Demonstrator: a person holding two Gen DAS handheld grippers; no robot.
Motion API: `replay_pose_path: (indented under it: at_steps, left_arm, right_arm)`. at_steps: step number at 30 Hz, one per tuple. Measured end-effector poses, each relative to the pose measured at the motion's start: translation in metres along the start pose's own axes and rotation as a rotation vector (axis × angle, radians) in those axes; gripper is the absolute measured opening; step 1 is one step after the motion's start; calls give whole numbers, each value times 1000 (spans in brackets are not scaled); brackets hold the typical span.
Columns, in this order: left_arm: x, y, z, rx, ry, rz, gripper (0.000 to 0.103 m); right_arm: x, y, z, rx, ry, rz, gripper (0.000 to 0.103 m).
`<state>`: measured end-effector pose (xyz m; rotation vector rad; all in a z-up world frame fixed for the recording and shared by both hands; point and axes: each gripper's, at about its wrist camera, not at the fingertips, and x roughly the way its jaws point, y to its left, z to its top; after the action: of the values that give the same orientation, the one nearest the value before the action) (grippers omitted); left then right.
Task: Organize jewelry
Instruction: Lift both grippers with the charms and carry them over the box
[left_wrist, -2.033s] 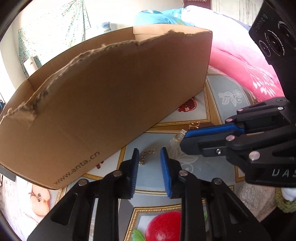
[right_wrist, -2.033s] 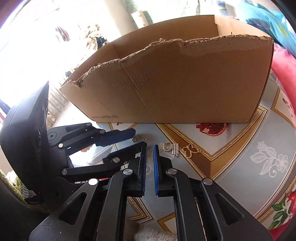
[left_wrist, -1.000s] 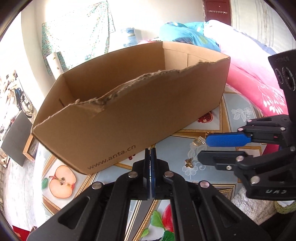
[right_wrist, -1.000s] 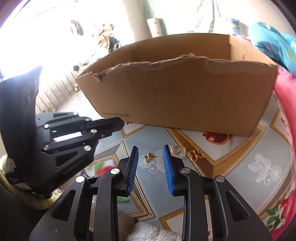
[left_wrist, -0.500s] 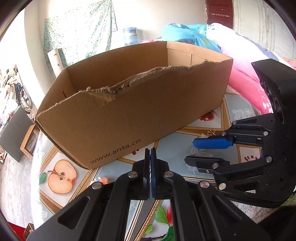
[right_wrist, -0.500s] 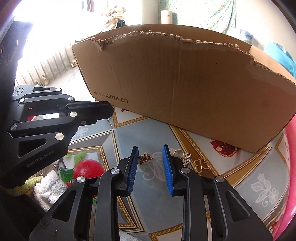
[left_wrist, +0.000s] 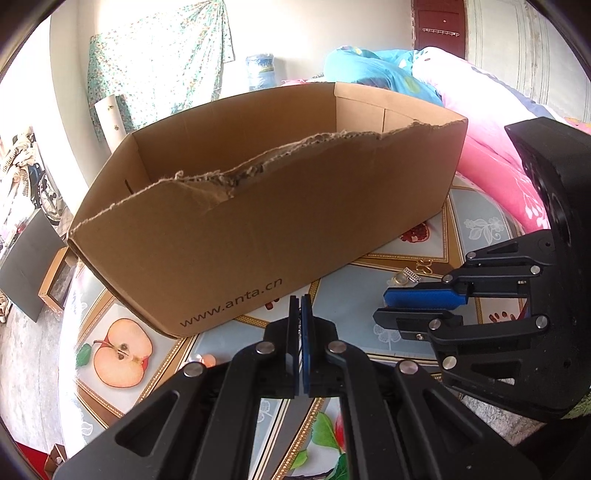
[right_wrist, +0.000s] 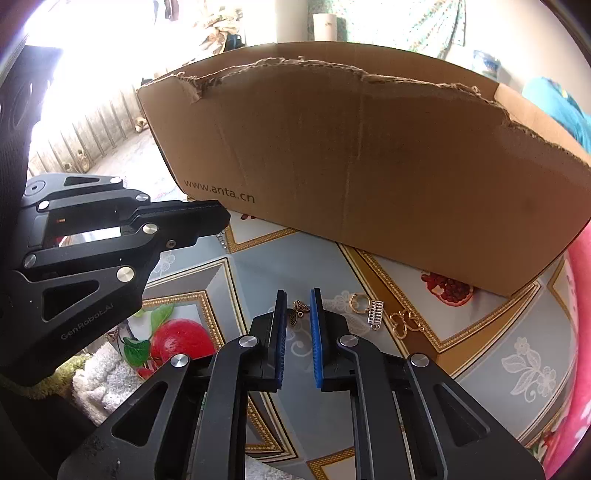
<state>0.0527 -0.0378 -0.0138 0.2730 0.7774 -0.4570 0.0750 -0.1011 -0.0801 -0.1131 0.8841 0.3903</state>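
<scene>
Right gripper (right_wrist: 297, 301) straddling a butterfly charm (right_wrist: 298, 312) beside the cardboard box (right_wrist: 369, 155)

Its jaws are standing apart around the charm on the tablecloth (right_wrist: 480, 350); the left gripper (left_wrist: 300, 301) is pressing closed, any contents hidden. Box floor is lying out of sight.

We cannot see the cardboard box (left_wrist: 280, 225) floor behind its torn front wall, cannot tell whether the left gripper (left_wrist: 300, 314) pinches anything between its closed pads, and the butterfly charm (right_wrist: 297, 312) sits partly masked by the right gripper (right_wrist: 297, 306).

Left tool (left_wrist: 300, 306) pressed together, perhaps gripping something, before box (left_wrist: 295, 229).
</scene>
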Motion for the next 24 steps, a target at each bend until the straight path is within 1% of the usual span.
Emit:
replay_pose_path:
  at_steps: [1,6,8,10,13,16,19,22,24]
  left_arm:
    - [0,0,0,0,-1,1,1]
    - [-2,0,-1,-2,-8,2,0]
    - [-5,0,-1,-2,-16,-1,1]
    - [-9,1,0,-6,-28,-14,1]
    - [-22,5,2,-20,-54,-54,1]
    - [-41,12,11,-37,-91,-111,1]
    - [-65,23,27,-55,-150,-169,0]
    - [-86,31,50,-52,-221,-205,1]
    - [-93,35,68,-53,-257,-225,1]
  right_arm:
    - [-6,-9,1,6,1,7,10]
    - [-7,-11,5,29,1,22,10]
    - [-14,-19,6,32,-6,25,10]
    - [-23,-26,7,36,-16,27,10]
    - [-40,-32,6,45,-38,31,10]
    - [-63,-36,13,69,-79,71,10]
    - [-89,-41,25,74,-139,87,10]
    - [-115,-51,42,84,-214,108,10]
    - [-130,-60,57,89,-258,113,10]
